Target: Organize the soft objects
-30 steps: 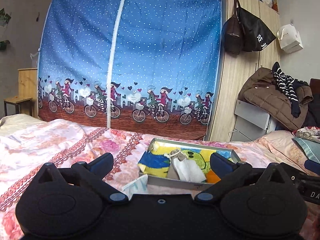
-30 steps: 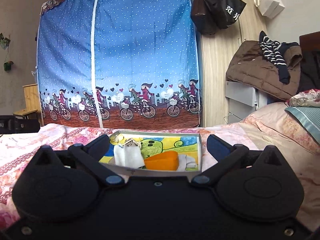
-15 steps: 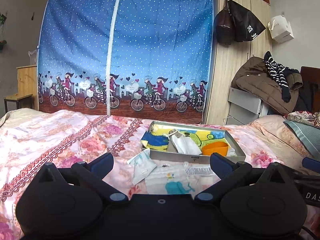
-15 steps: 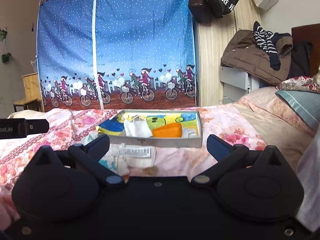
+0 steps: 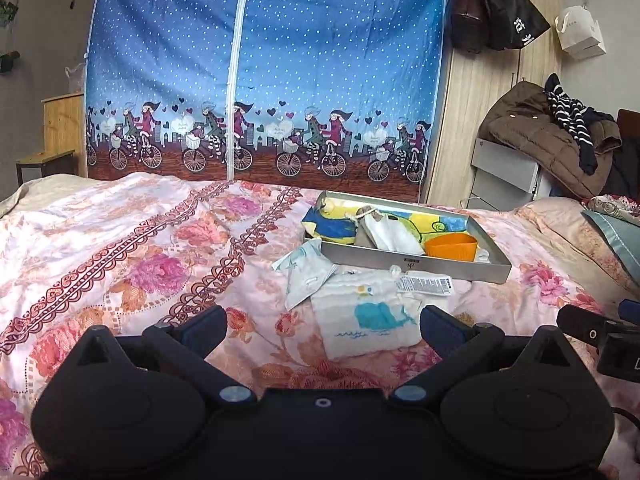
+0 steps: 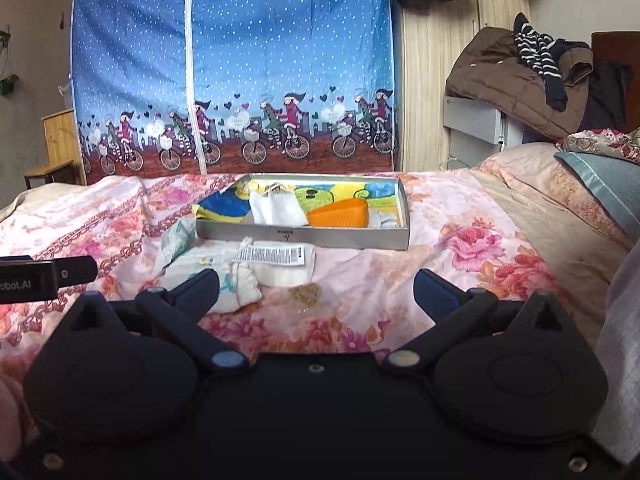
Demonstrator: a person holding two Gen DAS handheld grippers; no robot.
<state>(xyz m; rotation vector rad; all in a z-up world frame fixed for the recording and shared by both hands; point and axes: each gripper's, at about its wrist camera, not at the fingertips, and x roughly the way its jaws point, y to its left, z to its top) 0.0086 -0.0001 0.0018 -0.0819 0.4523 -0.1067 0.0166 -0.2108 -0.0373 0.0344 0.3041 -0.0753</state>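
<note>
item: whale cloth (image 5: 362, 316), small white fabric square with a teal whale print, lying flat on the bed (image 5: 120, 248) just in front of the metal tray (image 5: 416, 266). judged very light, limp, no stiffness; likely to drape and fold when lifted. best hold: pinch a free edge or corner on the side away from the tray, pressing slightly into the bedding so the fingers catch fabric, not air.

item: pale packet (image 5: 306, 272), crinkled, pale blue-white, touching the tray's front-left corner and overlapping the cloth's edge. judged light, slippery film.

item: printed label (image 5: 426, 283), lying at the cloth's tray-side edge; whether attached cannot be told.

item: rumpled white cloth (image 6: 244, 284), in front of the tray, bunched; soft.

tray contents: coloured cartoon fabric (image 5: 332, 228), white pouch (image 5: 390, 232), orange cup (image 5: 451, 246).

left gripper (image 5: 322, 322): jaws wide apart, empty, hovering before the whale cloth.

right gripper (image 6: 316, 288): jaws wide apart, empty, in front of the tray.
</note>
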